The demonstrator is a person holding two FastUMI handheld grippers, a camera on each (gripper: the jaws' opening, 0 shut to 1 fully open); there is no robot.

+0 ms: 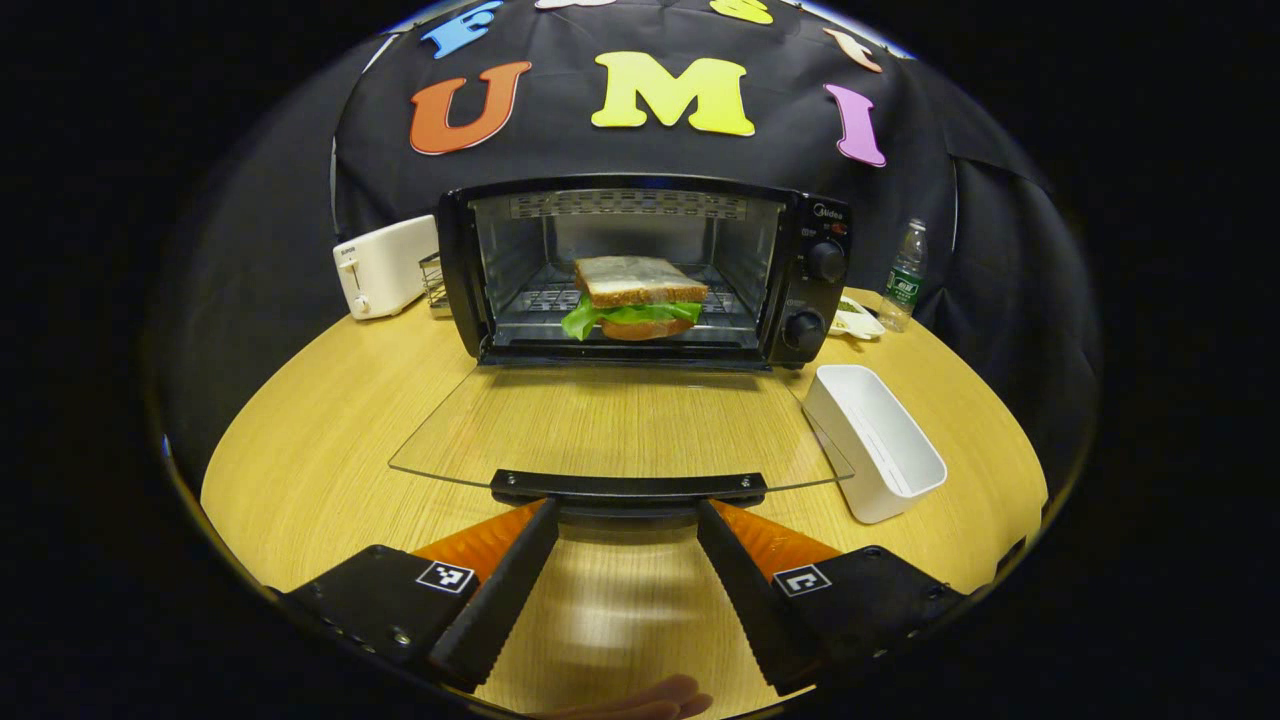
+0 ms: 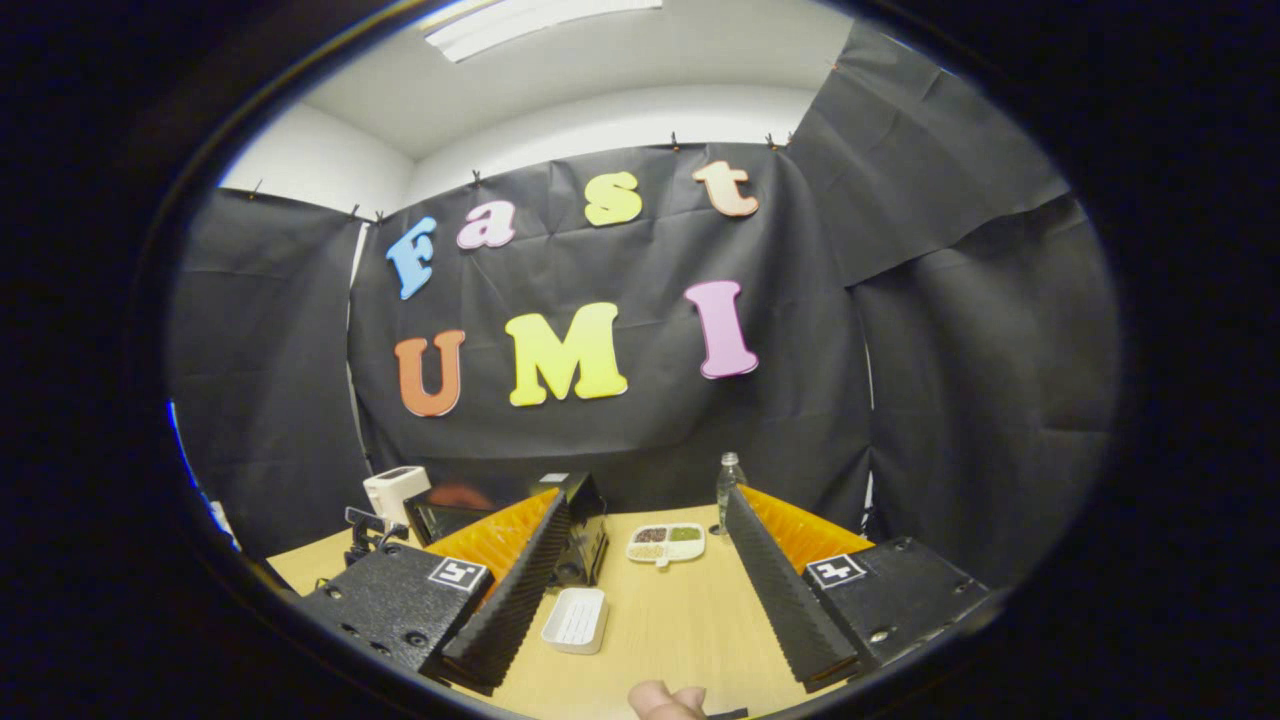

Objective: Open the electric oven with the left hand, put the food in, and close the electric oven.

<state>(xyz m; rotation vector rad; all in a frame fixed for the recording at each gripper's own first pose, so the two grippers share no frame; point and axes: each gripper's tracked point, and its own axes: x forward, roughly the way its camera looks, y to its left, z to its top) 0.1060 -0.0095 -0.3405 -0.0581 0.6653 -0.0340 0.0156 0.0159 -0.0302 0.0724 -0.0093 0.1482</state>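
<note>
Glass door of the black electric oven lies flat open, brown-bread lettuce sandwich already on the rack. Left tool sits wide at the black door handle; right tool hangs wide, empty. Closing's next, I'd guess: lift that handle.

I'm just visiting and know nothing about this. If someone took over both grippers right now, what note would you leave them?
Left gripper: open, fingers at either side of the door handle, not clamped.
Right gripper: open, empty, raised above the table.
The oven door lies fully open and flat; the sandwich sits on the rack inside.
Done: opening, loading the food.
Left: lift the door by its handle and shut the oven.
</note>
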